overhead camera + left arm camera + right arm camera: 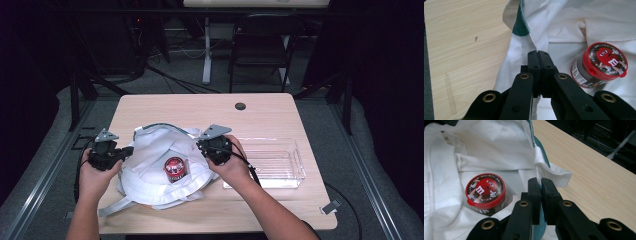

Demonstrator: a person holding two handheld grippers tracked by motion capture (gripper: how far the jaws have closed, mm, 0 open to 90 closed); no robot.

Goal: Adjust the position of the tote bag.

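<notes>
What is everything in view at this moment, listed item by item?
Cloth bag: one, white with green trim, spread open on the table's left half.
Candy jar: one, red lid, dark body, lying inside the open bag.
Plastic tray: one, clear, at the table's right.
Table: one, light wood.
Chair: one, dark, beyond the table.
Left gripper: black, shut on the bag's left rim.
Right gripper: black, shut on the bag's right rim.
Hands: two, one holding each gripper.

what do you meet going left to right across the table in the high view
left tool → white bag → red-lidded candy jar → right tool → clear plastic tray
</notes>
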